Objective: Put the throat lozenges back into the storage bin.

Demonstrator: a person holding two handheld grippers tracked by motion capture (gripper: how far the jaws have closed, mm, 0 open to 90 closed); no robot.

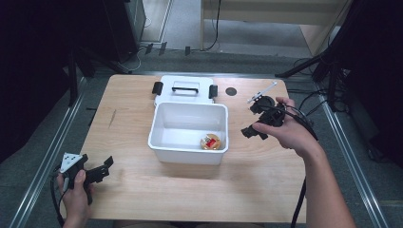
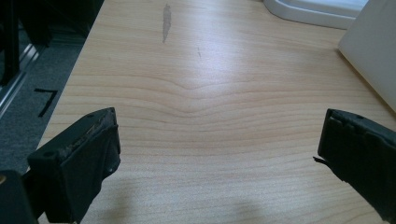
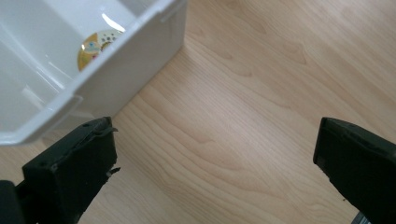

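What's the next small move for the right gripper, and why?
Probably reach for the lid behind the white bin. The round gold item already lies inside the bin, the right gripper is open and empty beside the bin's wall, and the lid lies off the bin.

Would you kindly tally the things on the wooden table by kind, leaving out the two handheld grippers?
White plastic open bin: 1
White plastic lid with black latches and handle: 1
Round gold and red item inside the bin: 1
Small black round disc on the tabletop: 1
Total: 4
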